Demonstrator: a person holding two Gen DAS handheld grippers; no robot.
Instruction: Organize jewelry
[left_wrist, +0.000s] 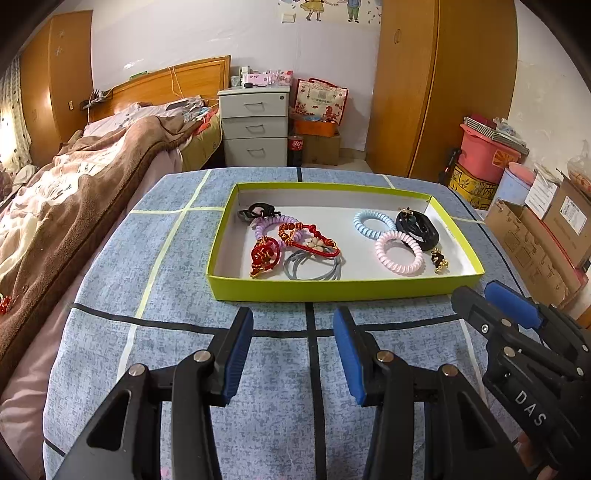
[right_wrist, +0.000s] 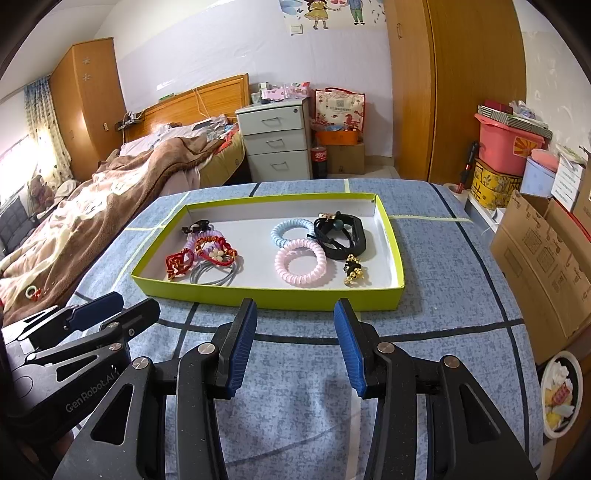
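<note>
The left gripper (left_wrist: 293, 354), black-framed with blue ribbed pads, is hovering low over the blue-grey checked cloth (left_wrist: 177, 350), pointing forward at the near wall of the shallow lime-green cardboard tray with a white floor (left_wrist: 332, 290). Its jaws are standing wide apart with nothing between them. The right gripper (right_wrist: 295, 350) is sitting level just beside it in the same forward-pointing pose, its jaws likewise spread wide and gripping nothing. Each is showing at the edge of the other's view; the right one's side is reading "DAS" in white letters, and the left one's side is reading "GenRobot.AI".

The jewelry is all lying inside the tray, in two groups well apart. On the left side, a red knotted cord bracelet with a white flower charm (left_wrist: 310, 240) is overlapping a lilac spiral coil band (left_wrist: 264, 227), with a red and gold charm (left_wrist: 263, 256) just beside it, a bundle of thin grey elastic loops (left_wrist: 314, 266) nearer the front wall and a black chain-link piece (left_wrist: 255, 211) toward the back. On the right side, a pale blue spiral coil band (left_wrist: 373, 223) is touching a pink spiral coil band (left_wrist: 399, 253), a black strap with a gold clasp (left_wrist: 419, 227) is lying behind them, and a small black and gold charm (left_wrist: 439, 260) is resting near the right wall.
</note>
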